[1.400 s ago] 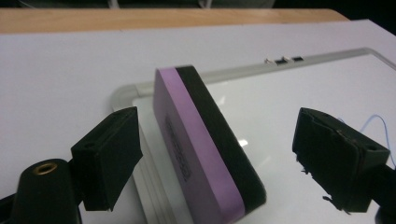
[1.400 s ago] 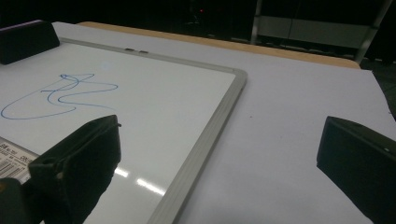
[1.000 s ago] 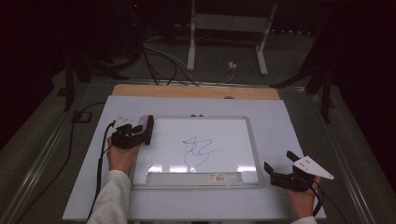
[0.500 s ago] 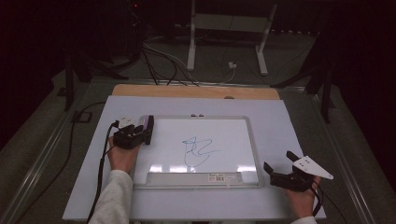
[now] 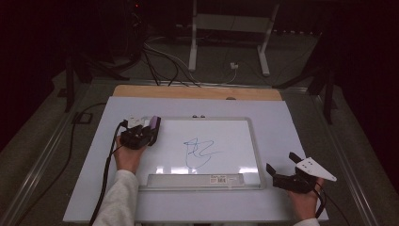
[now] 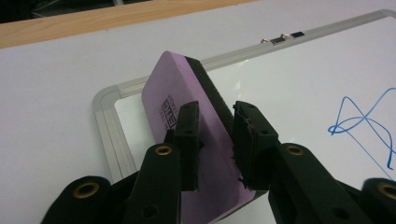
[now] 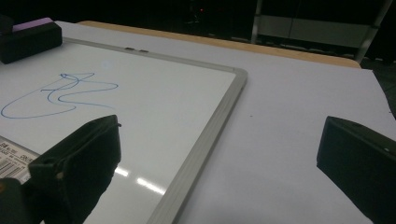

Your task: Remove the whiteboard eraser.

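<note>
Purple eraser (image 6: 187, 116) clamped in left fingers (image 6: 215, 140) at whiteboard (image 5: 235, 129) corner; right fingers (image 7: 219, 158) wide, off-frame.

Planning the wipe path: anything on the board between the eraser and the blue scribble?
Nothing: bare whiteboard between the eraser and the blue scribble, seen in the high view and left gripper view.

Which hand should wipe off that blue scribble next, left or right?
Left. The left gripper is shut on the purple eraser at the whiteboard's corner near the blue scribble. The right gripper is open, off the board.
</note>
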